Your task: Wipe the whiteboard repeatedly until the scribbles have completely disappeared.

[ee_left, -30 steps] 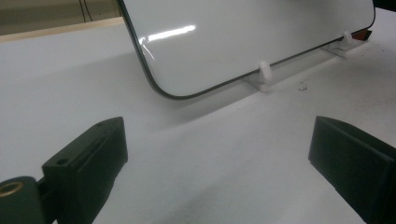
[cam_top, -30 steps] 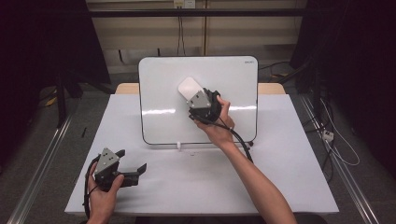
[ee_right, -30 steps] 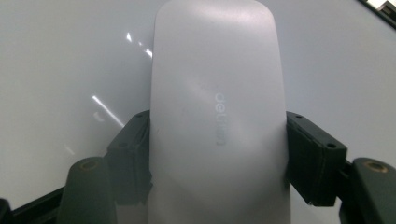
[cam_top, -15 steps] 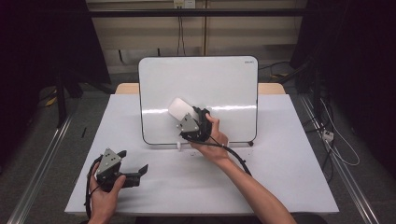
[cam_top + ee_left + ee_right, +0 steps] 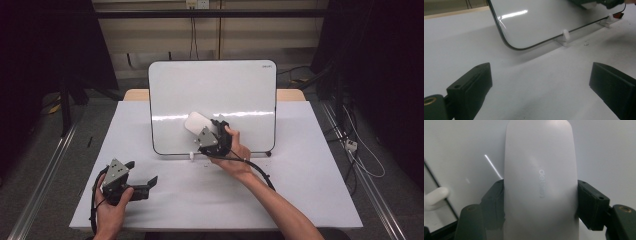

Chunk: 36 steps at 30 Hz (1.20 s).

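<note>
The right tool [image 5: 204,131] clamps a smooth white rounded eraser [image 5: 540,182] against the glossy whiteboard [image 5: 220,90].

A white rounded-corner whiteboard [image 5: 212,105] stands on small white plastic feet [image 5: 565,36] at the far middle of the white-covered table [image 5: 300,190], leaning back toward the far wall. Against its lower middle sits a white oblong plastic eraser [image 5: 196,123], clamped between the jaws of the right gripper [image 5: 206,131], which lies just near and right of it. The right hand [image 5: 235,152] is behind that gripper, nearer the table's middle. The left gripper [image 5: 149,183] rests at the near left of the table, well apart from the board, its jaws pointing right.
</note>
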{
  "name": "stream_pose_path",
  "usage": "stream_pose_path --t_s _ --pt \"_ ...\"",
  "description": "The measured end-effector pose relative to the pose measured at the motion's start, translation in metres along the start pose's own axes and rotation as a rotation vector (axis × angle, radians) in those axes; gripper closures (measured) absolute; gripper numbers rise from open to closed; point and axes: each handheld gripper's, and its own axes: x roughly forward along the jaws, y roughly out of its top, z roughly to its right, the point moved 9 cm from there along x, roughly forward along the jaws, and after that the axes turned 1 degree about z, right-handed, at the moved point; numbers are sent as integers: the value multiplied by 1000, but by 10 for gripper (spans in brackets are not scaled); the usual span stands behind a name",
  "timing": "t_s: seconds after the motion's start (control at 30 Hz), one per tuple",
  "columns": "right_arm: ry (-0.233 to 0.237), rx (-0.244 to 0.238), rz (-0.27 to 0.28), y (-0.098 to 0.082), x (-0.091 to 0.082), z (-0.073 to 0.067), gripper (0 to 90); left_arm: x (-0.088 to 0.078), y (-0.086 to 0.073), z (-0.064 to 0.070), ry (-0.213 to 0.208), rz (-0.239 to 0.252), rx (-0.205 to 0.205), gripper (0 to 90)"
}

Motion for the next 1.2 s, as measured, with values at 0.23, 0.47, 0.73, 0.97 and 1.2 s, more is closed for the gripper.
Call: stream_pose_path --t_s 0.23,0.47,0.73,0.97,1.2 --pt "-76 161 -4 2 4 54 314 1 0 1 -3 -4 3 46" --pt "-141 261 -17 6 7 113 313 -1 0 -1 8 5 -5 46" --pt "-154 260 -17 4 5 100 314 0 1 0 2 3 2 46" --pt "-85 178 -24 6 5 55 314 4 0 2 -1 -6 5 46" --pt "-32 110 -18 13 6 16 314 3 0 3 -7 -5 5 46"
